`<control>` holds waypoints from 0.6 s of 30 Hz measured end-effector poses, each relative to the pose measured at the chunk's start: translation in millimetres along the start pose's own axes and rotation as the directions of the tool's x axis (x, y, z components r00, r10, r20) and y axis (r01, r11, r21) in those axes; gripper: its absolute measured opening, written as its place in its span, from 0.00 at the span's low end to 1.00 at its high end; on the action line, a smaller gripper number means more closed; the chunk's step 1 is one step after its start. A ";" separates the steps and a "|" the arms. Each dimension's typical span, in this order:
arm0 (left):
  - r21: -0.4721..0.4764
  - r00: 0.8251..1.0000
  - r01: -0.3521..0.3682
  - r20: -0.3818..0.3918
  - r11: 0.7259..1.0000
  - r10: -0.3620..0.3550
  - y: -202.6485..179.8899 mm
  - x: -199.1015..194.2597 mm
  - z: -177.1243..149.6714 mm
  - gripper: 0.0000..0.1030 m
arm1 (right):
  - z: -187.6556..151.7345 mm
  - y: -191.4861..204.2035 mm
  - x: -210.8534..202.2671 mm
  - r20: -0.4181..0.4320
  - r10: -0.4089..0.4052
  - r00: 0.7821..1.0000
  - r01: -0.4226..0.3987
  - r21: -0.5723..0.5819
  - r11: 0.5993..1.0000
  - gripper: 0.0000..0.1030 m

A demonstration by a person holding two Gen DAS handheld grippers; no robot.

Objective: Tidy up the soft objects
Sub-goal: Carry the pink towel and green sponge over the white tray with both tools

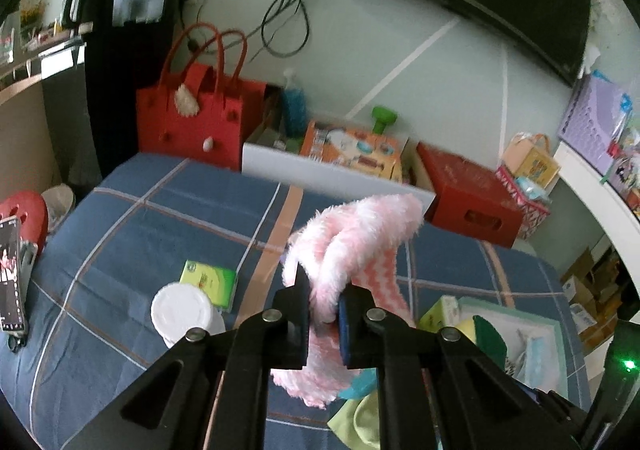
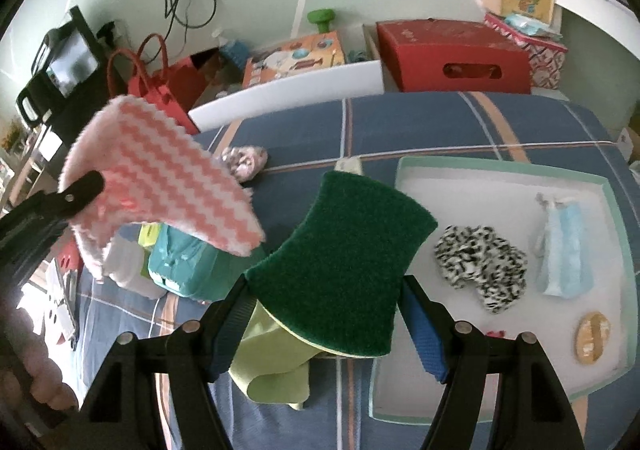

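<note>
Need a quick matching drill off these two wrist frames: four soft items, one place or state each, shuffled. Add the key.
Items
1. pink fuzzy sock
2. green sponge
3. leopard-print scrunchie
4. lime cloth

Places
A. lying in the tray
B. between the right claw's pads
C. crumpled on the bedspread
D. pinched in the left claw, lifted

Pairs: 1-D, 2-B, 3-A, 4-C

Pink-white zigzag sock (image 1: 352, 234), green sponge (image 2: 352, 262)
</note>
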State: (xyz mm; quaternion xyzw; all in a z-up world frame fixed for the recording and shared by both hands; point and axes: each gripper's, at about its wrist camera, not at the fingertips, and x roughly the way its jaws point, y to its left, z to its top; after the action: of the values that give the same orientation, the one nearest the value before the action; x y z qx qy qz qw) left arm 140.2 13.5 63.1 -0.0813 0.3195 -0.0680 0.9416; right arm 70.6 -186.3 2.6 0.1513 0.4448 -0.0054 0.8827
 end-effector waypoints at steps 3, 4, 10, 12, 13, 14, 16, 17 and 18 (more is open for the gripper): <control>0.011 0.999 0.021 0.043 1.000 -0.021 -4.7 -10.0 2.9 0.11 | 3.3 -7.5 -7.3 0.019 -0.017 1.000 0.016 0.019 1.000 0.73; 0.018 0.998 0.028 0.058 0.999 -0.029 -7.1 -13.3 3.5 0.11 | 4.5 -9.7 -9.0 0.024 -0.021 0.999 0.021 0.026 0.999 0.73; 0.039 0.992 0.097 0.082 0.994 -0.100 -22.4 -21.9 4.9 0.11 | 9.7 -31.6 -22.6 0.054 -0.059 0.997 0.055 0.071 0.996 0.73; 0.051 0.988 0.129 0.078 0.990 -0.133 -30.6 -22.5 3.7 0.11 | 11.4 -43.3 -25.4 0.058 -0.077 0.995 0.071 0.098 0.993 0.73; 0.065 0.987 0.135 0.077 0.989 -0.140 -37.5 -22.9 2.2 0.11 | 11.6 -49.0 -27.4 0.059 -0.091 0.994 0.084 0.113 0.990 0.73; 0.079 0.987 0.139 0.076 0.987 -0.145 -43.1 -23.3 1.2 0.11 | 11.6 -56.3 -29.5 0.060 -0.109 0.992 0.100 0.129 0.987 0.73; 0.114 0.984 0.153 0.073 0.982 -0.161 -57.2 -24.0 -2.0 0.11 | 11.8 -70.4 -33.3 0.063 -0.143 0.988 0.131 0.158 0.979 0.73; 0.123 0.983 0.160 0.071 0.979 -0.170 -62.1 -24.2 -3.4 0.11 | 11.7 -78.7 -35.4 0.063 -0.159 0.985 0.146 0.175 0.974 0.73; 0.135 0.980 0.174 0.069 0.975 -0.185 -68.1 -24.8 -4.8 0.11 | 11.6 -85.8 -37.2 0.064 -0.171 0.983 0.156 0.191 0.969 0.73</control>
State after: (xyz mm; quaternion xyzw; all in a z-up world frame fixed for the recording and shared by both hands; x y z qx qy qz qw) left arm 112.6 -49.1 87.4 -0.0520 0.2676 -0.1698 0.9470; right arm 44.9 -276.0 15.8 0.1953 0.4177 -0.1255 0.8784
